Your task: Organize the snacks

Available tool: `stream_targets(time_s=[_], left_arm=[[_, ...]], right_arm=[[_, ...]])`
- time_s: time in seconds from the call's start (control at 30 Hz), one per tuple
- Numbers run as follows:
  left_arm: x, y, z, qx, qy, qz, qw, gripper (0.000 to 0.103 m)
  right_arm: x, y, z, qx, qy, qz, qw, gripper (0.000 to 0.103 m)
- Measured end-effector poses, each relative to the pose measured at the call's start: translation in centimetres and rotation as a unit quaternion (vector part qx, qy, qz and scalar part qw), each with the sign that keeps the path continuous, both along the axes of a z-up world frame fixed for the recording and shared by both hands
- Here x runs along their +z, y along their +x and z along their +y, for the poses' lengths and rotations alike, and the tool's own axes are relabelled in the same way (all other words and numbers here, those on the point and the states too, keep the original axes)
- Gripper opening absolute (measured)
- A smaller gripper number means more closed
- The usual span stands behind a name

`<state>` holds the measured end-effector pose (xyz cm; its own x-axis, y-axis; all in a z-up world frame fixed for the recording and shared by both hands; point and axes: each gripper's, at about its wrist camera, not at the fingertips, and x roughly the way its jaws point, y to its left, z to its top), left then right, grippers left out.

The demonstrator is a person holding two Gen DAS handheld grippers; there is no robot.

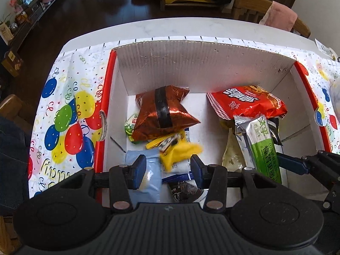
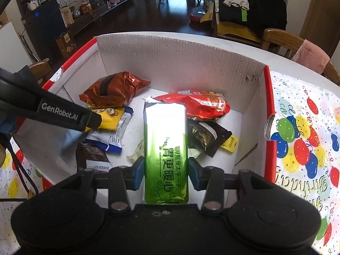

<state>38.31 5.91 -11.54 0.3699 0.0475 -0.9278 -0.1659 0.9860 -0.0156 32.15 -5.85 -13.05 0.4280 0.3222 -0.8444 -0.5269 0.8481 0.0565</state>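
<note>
The left gripper (image 1: 169, 169) hangs with its two blue-padded fingers (image 1: 140, 170) spread wide apart, gripping nothing between them. The right gripper (image 2: 165, 171) points forward and slightly down, its pads (image 2: 138, 171) pressed against both sides of a green packet (image 2: 165, 148) that runs lengthwise between them and sticks out ahead of the tips. Off to the right gripper's left, the left gripper's black finger reaches in level with those tips.

A lived-in home: dark wooden floor (image 2: 174, 17), long low media cabinet (image 2: 102, 2) crowded with ornaments at ten o'clock, wooden dining chair (image 2: 278, 40) at two, balloon-print birthday tablecloth (image 1: 70, 114).
</note>
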Motion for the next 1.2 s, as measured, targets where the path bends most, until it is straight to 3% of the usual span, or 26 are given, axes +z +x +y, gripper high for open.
stream_targets(time_s=[0.47, 0.57, 0.73, 0.97, 1.2], left_arm=[[3.5, -4.2, 0.2, -0.006, -0.007, -0.065, 0.9978, 0.051], [4.5, -5.5, 0.3, -0.004, -0.009, -0.081, 0.9967, 0.057], [6.3, -7.8, 0.6, -0.004, -0.012, -0.109, 0.9939, 0.062], [8.5, -11.4, 0.5, -0.011, -0.007, -0.148, 0.9889, 0.069], [10.1, -15.0, 0.2, -0.022, 0.002, -0.181, 0.9831, 0.076]], right_arm=[[4.5, -2.3, -3.3, -0.030, 0.075, -0.017, 0.997, 0.049], [5.6, -3.4, -3.6, -0.036, 0.088, -0.030, 0.995, 0.062], [7.4, -5.2, -4.0, -0.035, 0.109, -0.050, 0.992, 0.064], [9.7, -7.9, -4.5, -0.035, 0.134, -0.089, 0.986, 0.083], [11.2, -10.7, -4.8, -0.033, 0.135, -0.123, 0.983, 0.090]])
